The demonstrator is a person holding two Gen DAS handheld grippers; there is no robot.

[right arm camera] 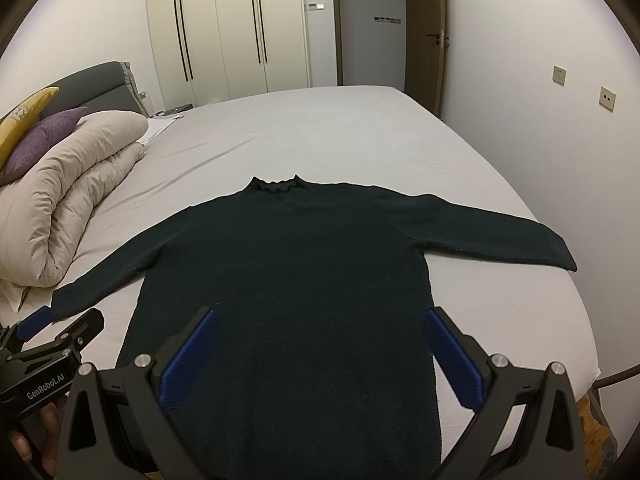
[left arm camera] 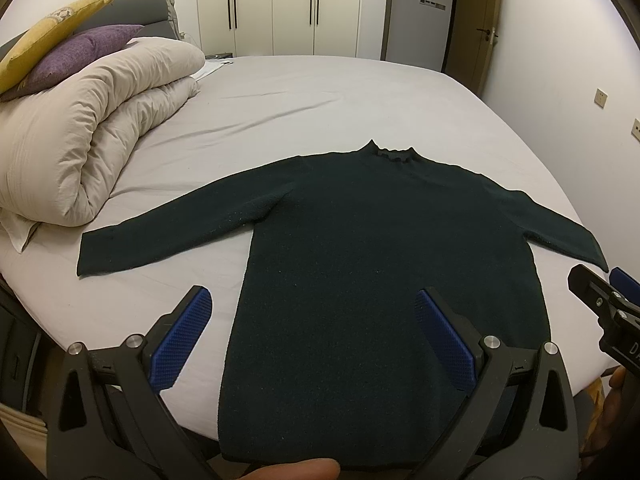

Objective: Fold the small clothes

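On the bed (left arm camera: pixel 320 92) in front of you the dark sweater (left arm camera: pixel 360 260) lies flat, sleeves spread; your left gripper (left arm camera: pixel 314 338) and right gripper (right arm camera: pixel 320 360) hover above its hem, jaws wide, holding nothing.

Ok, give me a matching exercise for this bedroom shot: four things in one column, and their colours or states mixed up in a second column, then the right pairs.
Things:
1. sweater
2. duvet
3. left hand-held gripper
4. cushion lying on the duvet

Colours or states:
A. purple
B. beige, folded into a thick roll
C. dark green, spread flat with both sleeves out
D. open, blue pads apart

Pairs: 1-C, 2-B, 3-D, 4-A
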